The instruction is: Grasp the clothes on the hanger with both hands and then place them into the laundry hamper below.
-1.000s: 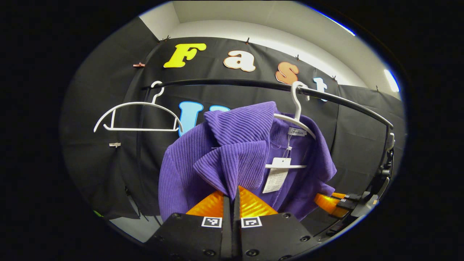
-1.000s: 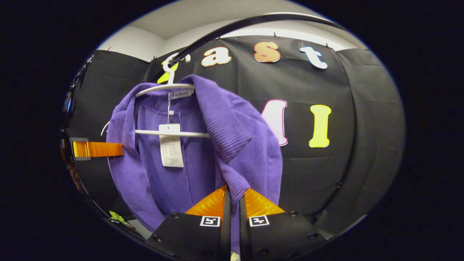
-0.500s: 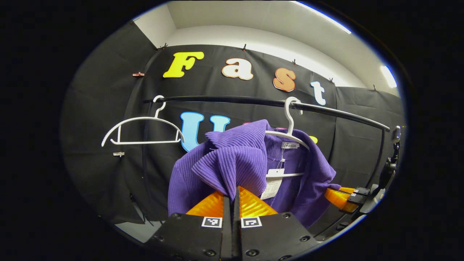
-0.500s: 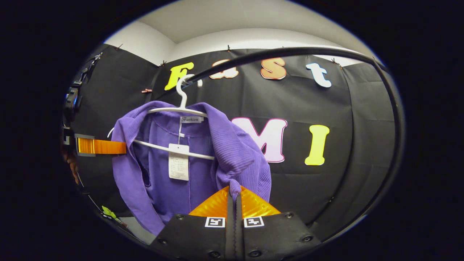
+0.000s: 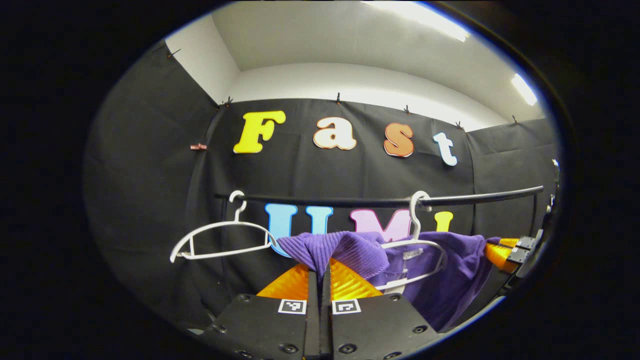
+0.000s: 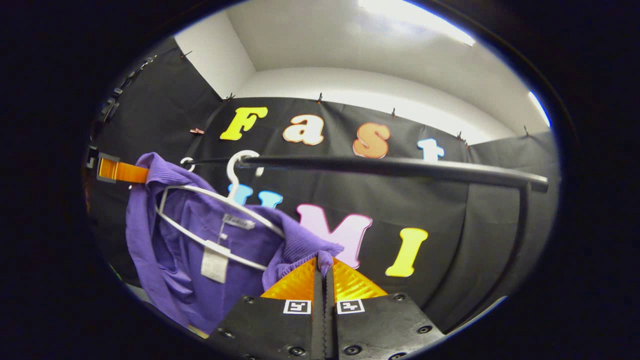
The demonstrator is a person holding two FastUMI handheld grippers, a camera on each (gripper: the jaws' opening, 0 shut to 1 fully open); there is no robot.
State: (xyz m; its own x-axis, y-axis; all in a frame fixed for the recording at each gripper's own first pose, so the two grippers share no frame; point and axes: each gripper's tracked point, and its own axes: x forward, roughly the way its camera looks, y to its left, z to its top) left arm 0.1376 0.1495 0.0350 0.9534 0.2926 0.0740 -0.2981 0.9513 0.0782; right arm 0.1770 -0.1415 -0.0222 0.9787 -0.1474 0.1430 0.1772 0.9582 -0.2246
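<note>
Both fingers of my left gripper [image 5: 320, 272] are pressed together on a fold of the purple garment [image 5: 360, 255], pinching its ribbed shoulder just below the rail [image 5: 380, 201]. My right gripper [image 6: 324, 272] does the same on the other shoulder, its fingers closed tight on a bunched knot of the knit.

Past my left gripper's fingers, the garment stretches toward my right gripper, which I see gripping the cloth's far end under the rail's end. The white hanger [image 5: 420, 245] is still hooked on the rail, tilted, with the garment draped loosely around it. A second, bare hanger [image 5: 220, 240] hangs farther along the rail; the right gripper view gives me no clear sight of it.

From the right gripper view I get more of the garment's inside hanging below the rail: a sewn neck label [image 6: 239, 222] and a white paper tag [image 6: 215, 262], both too small to read. My left gripper grips the shoulder at the rail's far end.
</note>
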